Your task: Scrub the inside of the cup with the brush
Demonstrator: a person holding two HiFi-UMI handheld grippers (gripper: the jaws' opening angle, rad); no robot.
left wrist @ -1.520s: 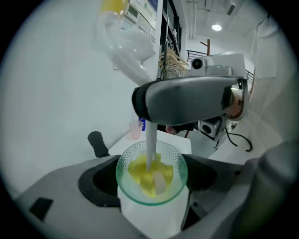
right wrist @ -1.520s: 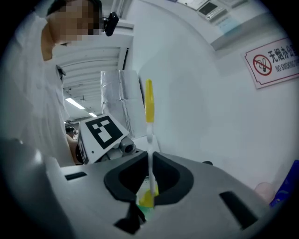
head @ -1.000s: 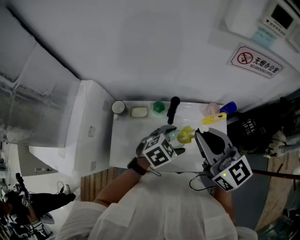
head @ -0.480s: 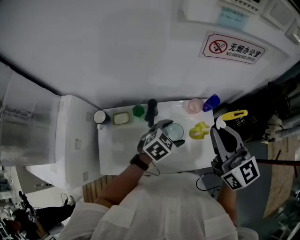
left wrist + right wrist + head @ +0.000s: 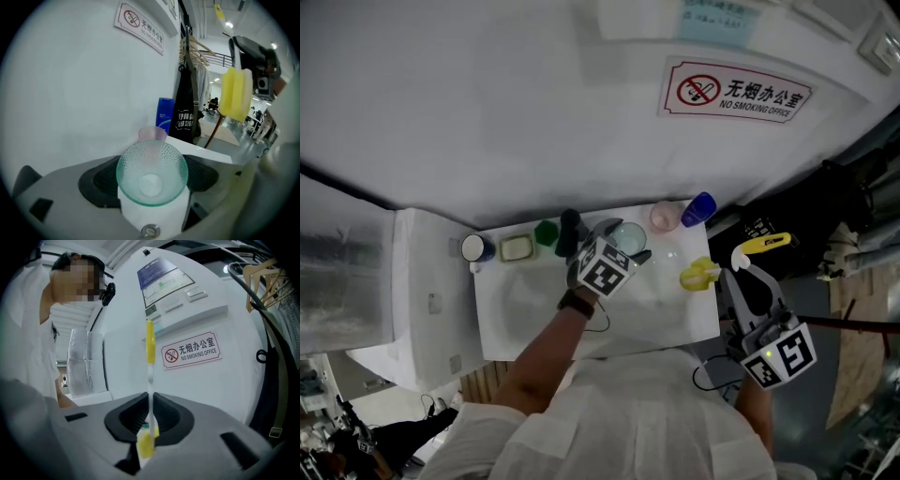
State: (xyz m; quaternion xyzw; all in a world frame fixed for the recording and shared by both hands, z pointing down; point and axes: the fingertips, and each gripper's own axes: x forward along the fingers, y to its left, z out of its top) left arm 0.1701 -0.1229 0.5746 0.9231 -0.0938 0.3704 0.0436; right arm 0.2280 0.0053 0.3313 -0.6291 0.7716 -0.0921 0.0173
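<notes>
The left gripper (image 5: 619, 246) is clamped on the cup (image 5: 152, 172); the right gripper (image 5: 739, 270), clamped on the brush (image 5: 700, 274), has withdrawn well right of the cup; scrubbing looks paused or finished.

An office corner, by the look of my feeds.

A wall sign (image 5: 736, 91) in Chinese and English reads NO SMOKING OFFICE on the plain white wall, and I can see a control panel (image 5: 161, 280) mounted above it. A small white table (image 5: 525, 300) stands against that wall, with a pink cup (image 5: 665, 216) and a blue container (image 5: 698, 208) at its back edge. Off to one side, wire hangers (image 5: 197, 47) and a dark apron (image 5: 187, 117) hang, with a bright open hall (image 5: 216, 101) beyond them.
</notes>
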